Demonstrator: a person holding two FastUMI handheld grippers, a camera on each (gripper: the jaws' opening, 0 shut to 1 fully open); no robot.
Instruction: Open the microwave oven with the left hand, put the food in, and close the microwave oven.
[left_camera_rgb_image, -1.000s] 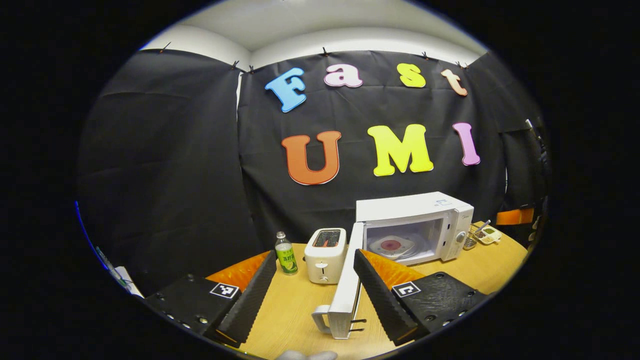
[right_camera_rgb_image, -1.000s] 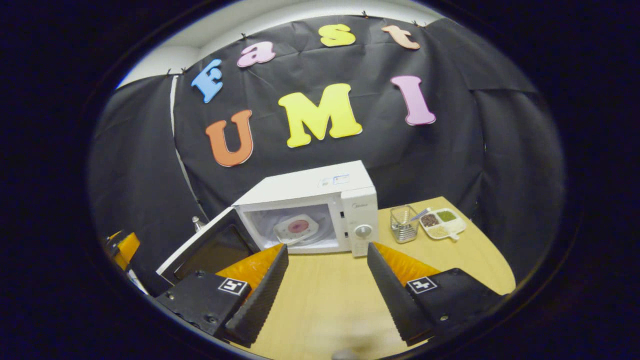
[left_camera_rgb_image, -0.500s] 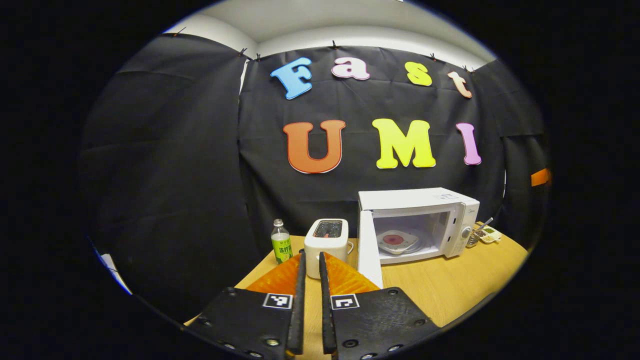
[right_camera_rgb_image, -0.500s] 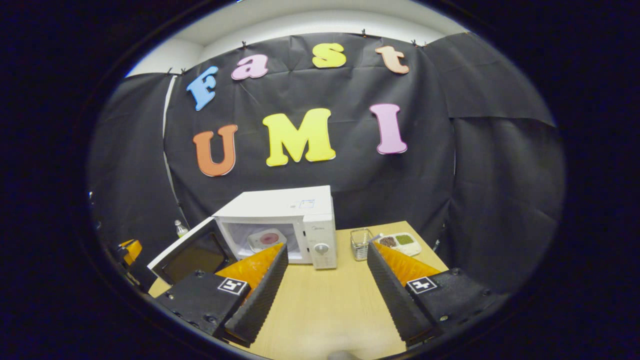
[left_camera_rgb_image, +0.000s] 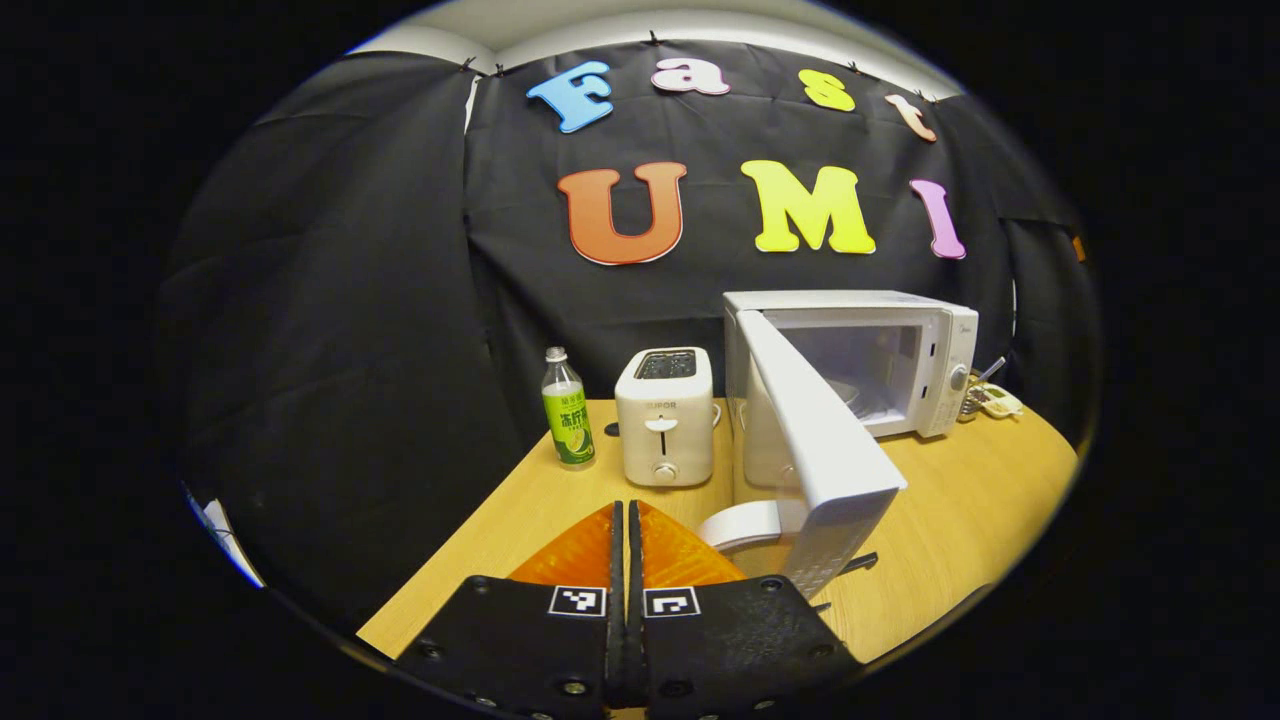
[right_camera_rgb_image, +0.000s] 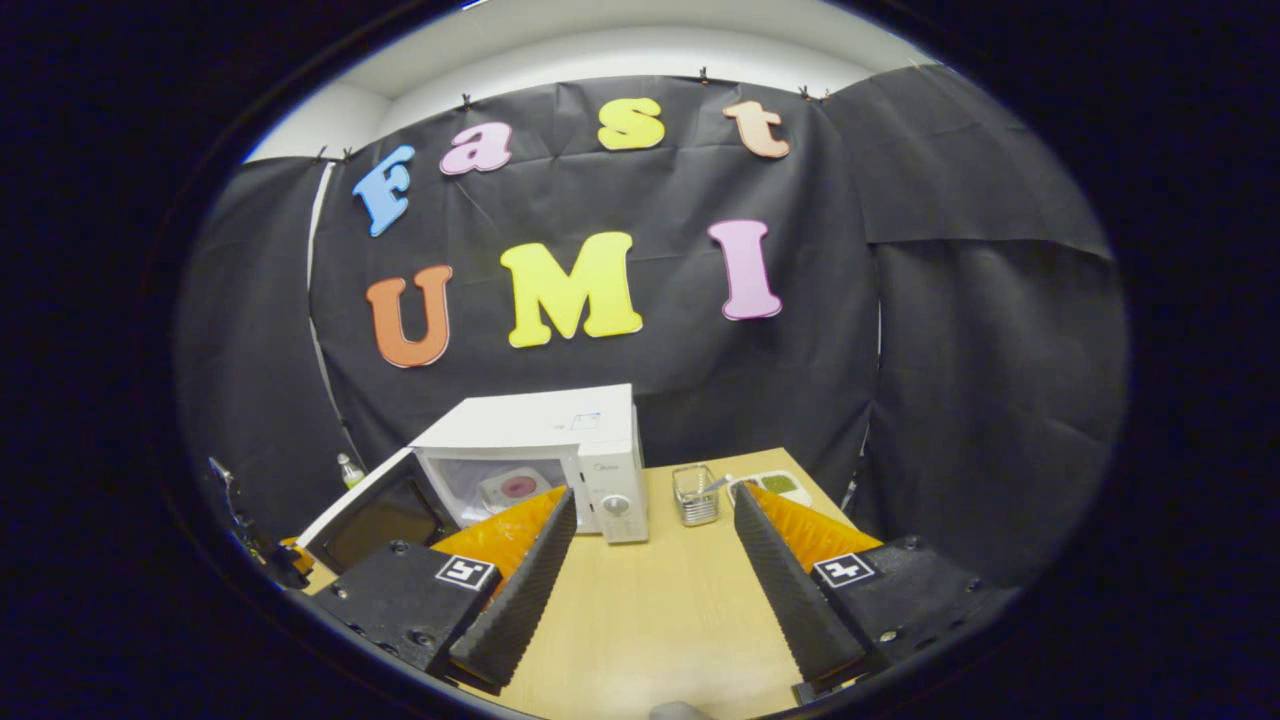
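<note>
The white microwave stands on the wooden table with its door swung open toward me; the door handle is just right of my left gripper. That gripper is shut with nothing between its fingers and sits apart from the handle. In the right gripper view the microwave has its door open to the left, and a white plate with red food lies inside. My right gripper is open and empty, above the table in front of the oven.
A white toaster and a green-labelled bottle stand left of the microwave. A metal cup and a divided dish sit to the microwave's right. The table edge lies near the left gripper.
My left gripper has gone from open to shut and moved to the outer side of the door near the handle. My right gripper has drawn back from the microwave, still open.
</note>
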